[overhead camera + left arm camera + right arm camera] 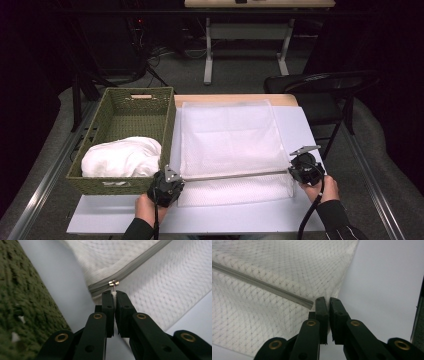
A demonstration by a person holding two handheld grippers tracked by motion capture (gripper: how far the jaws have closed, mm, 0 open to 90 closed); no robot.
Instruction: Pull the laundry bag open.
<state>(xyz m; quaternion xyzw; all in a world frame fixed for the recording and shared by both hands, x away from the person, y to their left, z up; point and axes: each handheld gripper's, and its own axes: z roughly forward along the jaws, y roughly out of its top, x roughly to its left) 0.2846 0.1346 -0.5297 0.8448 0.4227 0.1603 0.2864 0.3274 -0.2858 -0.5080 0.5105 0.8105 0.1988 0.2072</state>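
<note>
Both hands come in from the bottom edge of the high view. The left claw (169, 184) is clamped on the zipper pull (113, 285) of the white mesh bag (227, 142); the right claw (301, 167) is clamped on the bag's corner at the zipper's (235, 175) far end. The bag lies mid-frame on the counter (300, 125), beside the green basket (167, 120) of white cloth (122, 156). The left gripper view shows the metal pull pinched.
</note>
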